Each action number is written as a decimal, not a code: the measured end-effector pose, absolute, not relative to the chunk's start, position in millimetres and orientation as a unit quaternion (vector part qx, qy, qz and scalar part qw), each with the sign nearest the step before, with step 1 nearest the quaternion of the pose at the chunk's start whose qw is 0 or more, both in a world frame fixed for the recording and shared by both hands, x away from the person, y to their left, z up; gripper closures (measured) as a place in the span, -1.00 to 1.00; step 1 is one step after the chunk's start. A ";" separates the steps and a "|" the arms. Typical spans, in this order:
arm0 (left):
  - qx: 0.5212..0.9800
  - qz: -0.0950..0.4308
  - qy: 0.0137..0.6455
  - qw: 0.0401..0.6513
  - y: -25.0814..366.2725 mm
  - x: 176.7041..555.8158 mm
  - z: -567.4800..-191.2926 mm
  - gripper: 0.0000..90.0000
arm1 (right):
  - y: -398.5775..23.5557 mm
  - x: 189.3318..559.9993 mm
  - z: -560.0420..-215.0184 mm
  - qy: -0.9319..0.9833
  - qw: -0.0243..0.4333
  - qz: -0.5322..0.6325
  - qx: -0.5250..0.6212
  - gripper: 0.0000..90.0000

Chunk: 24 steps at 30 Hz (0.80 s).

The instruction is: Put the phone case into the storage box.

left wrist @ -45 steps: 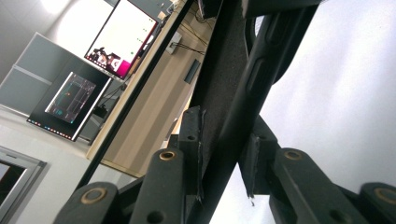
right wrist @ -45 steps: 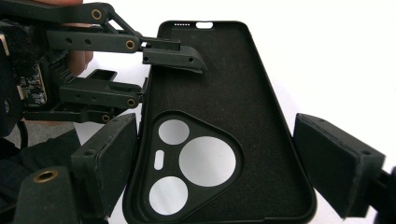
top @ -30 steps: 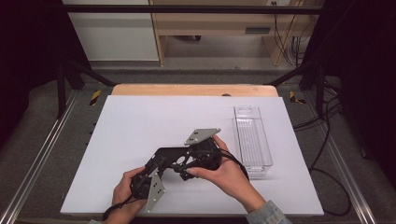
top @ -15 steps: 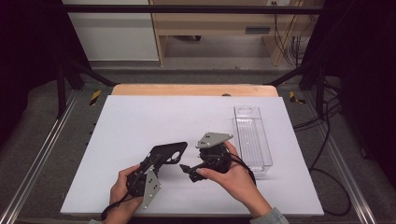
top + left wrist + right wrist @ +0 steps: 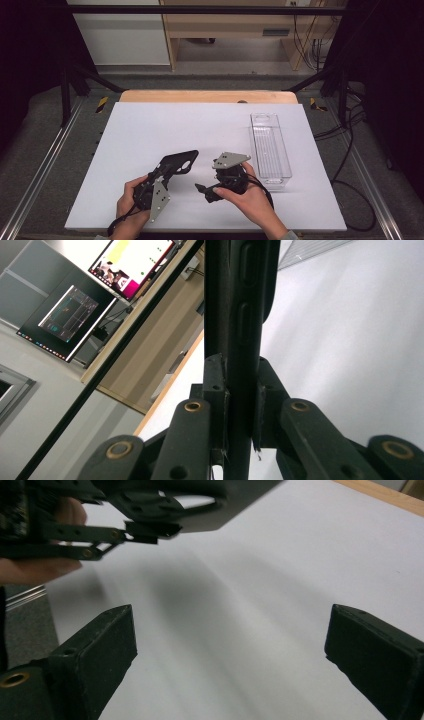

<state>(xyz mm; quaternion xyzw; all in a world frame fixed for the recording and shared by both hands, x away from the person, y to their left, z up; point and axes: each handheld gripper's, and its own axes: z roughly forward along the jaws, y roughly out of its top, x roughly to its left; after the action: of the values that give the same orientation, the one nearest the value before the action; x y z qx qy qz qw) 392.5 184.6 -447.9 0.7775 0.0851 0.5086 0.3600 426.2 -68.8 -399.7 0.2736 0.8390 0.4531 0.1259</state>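
A black phone case (image 5: 179, 161) with a camera cut-out is held tilted above the white table (image 5: 200, 125). My left gripper (image 5: 162, 173) is shut on its lower edge. In the left gripper view the case (image 5: 235, 300) stands edge-on, clamped between the two pads (image 5: 216, 385). My right gripper (image 5: 202, 191) sits just right of the case, low over the table and apart from it. Its jaws stand wide open with nothing between them, and the right gripper view has bare white table under my right gripper (image 5: 230, 645). At the top left of that view are the left gripper and the case (image 5: 200, 510).
A clear plastic tray (image 5: 270, 147) lies lengthwise along the right side of the table, close behind the right hand. The wooden edge (image 5: 207, 96) borders the far side. Monitors (image 5: 130, 260) glow beyond the table in the left gripper view.
The right gripper has drawn away from the phone case, down and to the right toward the table. The left gripper has kept still with the case in it.
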 end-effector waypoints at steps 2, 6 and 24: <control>0.776 0.508 0.086 0.365 185.2 392.5 -447.3 0.79 | -69.4 426.1 -406.0 0.834 0.131 0.458 0.278 -0.84; 0.772 0.508 0.087 0.371 185.9 392.1 -445.5 0.79 | -71.6 428.4 -413.1 0.823 0.131 0.471 0.289 -0.84; 0.742 0.413 0.183 0.495 204.8 399.1 -436.0 0.79 | -71.3 414.3 -423.6 0.820 0.214 0.462 0.263 -0.85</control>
<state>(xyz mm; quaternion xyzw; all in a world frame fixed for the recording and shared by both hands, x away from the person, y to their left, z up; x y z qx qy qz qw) 399.1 204.8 -436.0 0.7418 0.1831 0.4133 0.4953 414.3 -71.3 -423.6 0.2629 0.8197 0.4617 0.2140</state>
